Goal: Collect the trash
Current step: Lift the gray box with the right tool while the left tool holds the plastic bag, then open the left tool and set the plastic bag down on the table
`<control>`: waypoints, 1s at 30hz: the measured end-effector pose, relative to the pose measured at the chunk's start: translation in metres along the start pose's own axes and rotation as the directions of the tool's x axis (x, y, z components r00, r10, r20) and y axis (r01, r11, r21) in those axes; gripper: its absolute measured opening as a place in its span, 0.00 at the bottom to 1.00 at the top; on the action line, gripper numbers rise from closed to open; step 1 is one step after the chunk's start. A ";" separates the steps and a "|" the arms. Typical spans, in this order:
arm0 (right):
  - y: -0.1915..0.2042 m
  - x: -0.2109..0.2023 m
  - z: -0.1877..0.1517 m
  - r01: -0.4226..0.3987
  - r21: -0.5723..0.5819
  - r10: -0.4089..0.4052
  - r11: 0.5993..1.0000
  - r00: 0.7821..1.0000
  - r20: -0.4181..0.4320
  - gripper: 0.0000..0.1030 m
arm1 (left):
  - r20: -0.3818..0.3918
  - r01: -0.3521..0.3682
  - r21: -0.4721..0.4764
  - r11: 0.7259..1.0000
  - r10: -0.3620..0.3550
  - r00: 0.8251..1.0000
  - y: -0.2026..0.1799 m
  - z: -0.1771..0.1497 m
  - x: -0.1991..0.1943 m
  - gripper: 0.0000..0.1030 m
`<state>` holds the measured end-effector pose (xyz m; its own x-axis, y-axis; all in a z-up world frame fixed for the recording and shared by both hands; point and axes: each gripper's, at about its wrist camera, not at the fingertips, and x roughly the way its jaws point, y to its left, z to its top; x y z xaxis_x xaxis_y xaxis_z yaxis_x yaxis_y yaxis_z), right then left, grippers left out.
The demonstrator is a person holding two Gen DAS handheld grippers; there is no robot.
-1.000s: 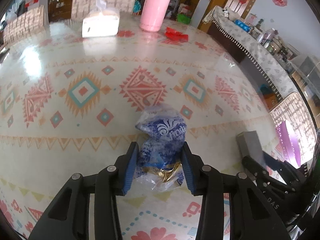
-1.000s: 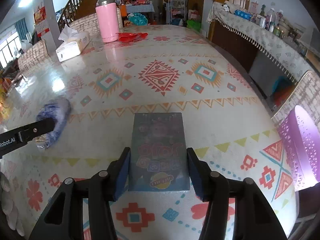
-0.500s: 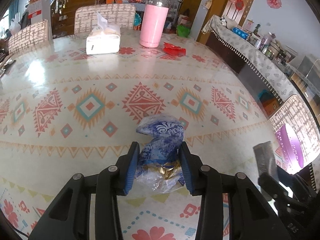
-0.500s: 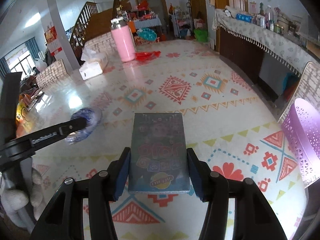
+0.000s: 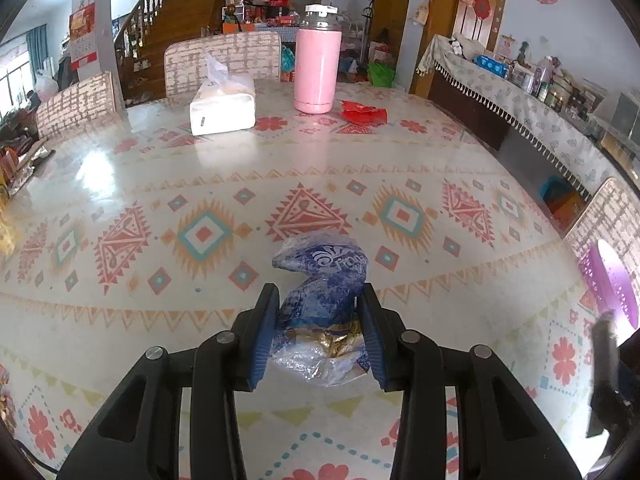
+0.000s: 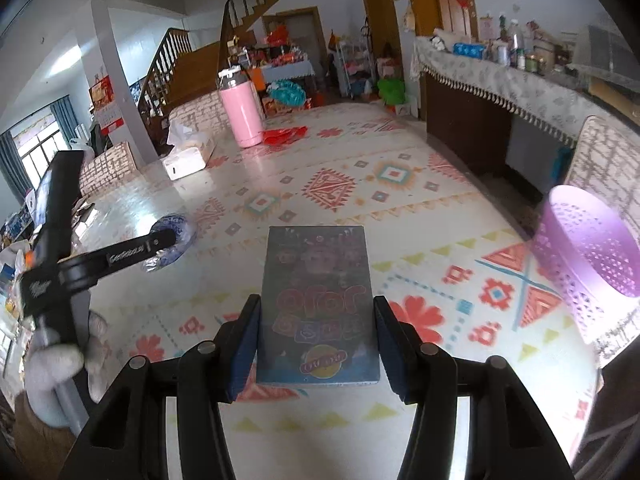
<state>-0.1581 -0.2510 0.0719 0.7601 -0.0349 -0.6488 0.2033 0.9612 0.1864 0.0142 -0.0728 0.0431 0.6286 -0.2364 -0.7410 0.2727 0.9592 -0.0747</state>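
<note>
On patterned tablecloth: pink flask, tissues.

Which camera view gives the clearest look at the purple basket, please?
The right wrist view: the purple basket shows its rim and perforated wall beside the table. The left wrist view catches only a glaring sliver of it at the frame's right edge.

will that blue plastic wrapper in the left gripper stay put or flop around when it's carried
The blue plastic wrapper looks thin and crinkled, so it probably sags and shifts. The left gripper pinches only its middle; the clear end hanging below may flap. It seems very light, so the grip likely holds, though glossy film could slip.
</note>
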 end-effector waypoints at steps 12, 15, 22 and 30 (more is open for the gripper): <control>-0.040 -0.037 -0.025 -0.021 0.049 0.018 0.999 0.998 0.055 0.58 | 0.055 -0.109 0.038 0.993 0.107 0.993 -0.021 -0.008 -0.044 0.38; -0.050 -0.036 -0.030 -0.042 0.077 0.038 0.996 0.998 0.048 0.58 | 0.063 -0.121 0.045 0.992 0.118 0.991 -0.027 -0.017 -0.064 0.38; -0.065 -0.038 -0.037 -0.061 0.117 0.054 0.991 0.997 0.060 0.58 | 0.132 -0.159 0.104 0.982 0.144 0.981 -0.053 -0.031 -0.101 0.38; -0.075 -0.036 -0.040 -0.065 0.125 0.059 0.990 0.997 0.056 0.58 | 0.159 -0.143 0.155 0.977 0.118 0.980 -0.078 -0.036 -0.108 0.38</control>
<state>-0.2255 -0.3112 0.0512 0.8043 0.0062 -0.5942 0.2284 0.9199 0.3188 -0.1013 -0.1168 0.1046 0.7643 -0.1431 -0.6288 0.2898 0.9473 0.1366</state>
